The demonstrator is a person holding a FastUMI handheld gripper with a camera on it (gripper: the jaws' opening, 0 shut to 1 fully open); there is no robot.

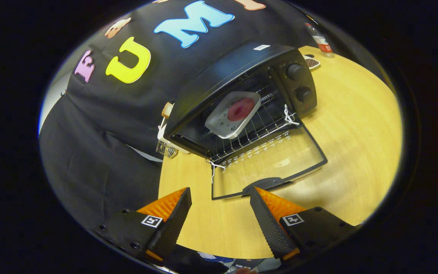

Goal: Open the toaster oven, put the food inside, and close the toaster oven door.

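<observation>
So the toaster oven [242, 95] sits toward the back of the desk [356, 152], right up against the booth's black cloth wall, and its door [268, 163] is flipped all the way down, lying flat over the wood with the glass facing up. Inside, on the wire rack [257, 127], there's a pale tray [226, 121] with a reddish round piece of food [240, 109] on it, so the food's already in. Two knobs [299, 82] run down the oven's front panel.

The gripper [221, 196] hovers just short of the door's dark handle [266, 184], fingers spread wide apart with nothing between them except bare desk. One fingertip sits right next to the handle, can't tell if it's actually touching.

Near the desk's far corner, past the oven, there's a small dish [312, 62] of something dark and a bottle [319, 40] just beyond it. A little wire basket [167, 149] pokes out beside the oven at the desk's edge.
</observation>
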